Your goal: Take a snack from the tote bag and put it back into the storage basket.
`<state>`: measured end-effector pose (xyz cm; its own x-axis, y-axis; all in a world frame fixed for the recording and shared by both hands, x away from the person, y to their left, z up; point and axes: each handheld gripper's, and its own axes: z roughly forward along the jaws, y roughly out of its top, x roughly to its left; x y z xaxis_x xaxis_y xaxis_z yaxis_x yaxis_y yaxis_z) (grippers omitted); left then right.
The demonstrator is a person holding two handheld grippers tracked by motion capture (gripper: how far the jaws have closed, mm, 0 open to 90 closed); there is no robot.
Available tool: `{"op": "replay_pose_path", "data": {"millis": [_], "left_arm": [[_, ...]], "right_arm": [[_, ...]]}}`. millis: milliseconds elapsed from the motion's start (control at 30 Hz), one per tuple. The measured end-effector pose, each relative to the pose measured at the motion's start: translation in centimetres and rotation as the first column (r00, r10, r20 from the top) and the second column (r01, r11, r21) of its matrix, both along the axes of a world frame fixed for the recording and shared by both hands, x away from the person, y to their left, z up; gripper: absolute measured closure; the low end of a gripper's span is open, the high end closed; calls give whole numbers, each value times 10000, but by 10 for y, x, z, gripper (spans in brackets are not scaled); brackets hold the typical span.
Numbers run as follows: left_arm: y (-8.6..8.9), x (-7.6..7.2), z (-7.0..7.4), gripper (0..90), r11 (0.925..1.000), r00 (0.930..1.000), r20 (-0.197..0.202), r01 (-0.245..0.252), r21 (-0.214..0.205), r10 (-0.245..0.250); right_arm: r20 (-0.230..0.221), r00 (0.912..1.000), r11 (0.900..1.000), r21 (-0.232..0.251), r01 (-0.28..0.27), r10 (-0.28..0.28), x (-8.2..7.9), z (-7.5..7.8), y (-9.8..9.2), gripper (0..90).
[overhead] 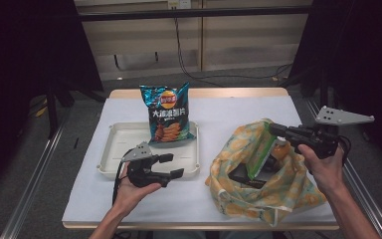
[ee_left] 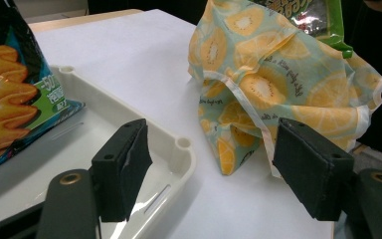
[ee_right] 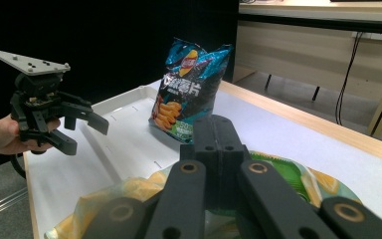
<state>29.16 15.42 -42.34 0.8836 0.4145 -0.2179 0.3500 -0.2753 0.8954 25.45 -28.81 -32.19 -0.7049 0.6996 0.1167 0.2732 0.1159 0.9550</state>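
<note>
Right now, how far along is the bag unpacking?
Done: one chip bag already stands in the white tray.
In hand: the right gripper is shut on the green packet, apparently drawing it up out of the fruit-print cloth bag. The left gripper hangs open over the tray's near edge, holding nothing.
Left: the green packet still has to reach the tray, and a dark item sits in the bag.

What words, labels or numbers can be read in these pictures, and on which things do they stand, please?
"大波浪薯片": white characters on the blue chip bag.
"50": on its green corner patch, left gripper view; the rest is blurred.
Round logo on the chip bag: too small.
Green packet in the fruit-print bag: lettering blurred.
</note>
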Motion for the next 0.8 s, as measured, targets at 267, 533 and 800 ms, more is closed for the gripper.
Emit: {"op": "replay_pose_path", "data": {"millis": [267,533,800], "left_arm": [[-7,1,8,307,9997,9999,70,141,-178,-140],[-33,7,29,310,9949,9966,310,785,-628,-767],[-58,0,30,295,9903,9897,450,1372,-213,-1362]], "right_arm": [[259,9967,9969,160,-772,768,-8,6,13,900],[572,9944,9954,305,-911,892,-8,21,12,900],[14,9974,9973,159,-718,718,-8,-2,6,900]]}}
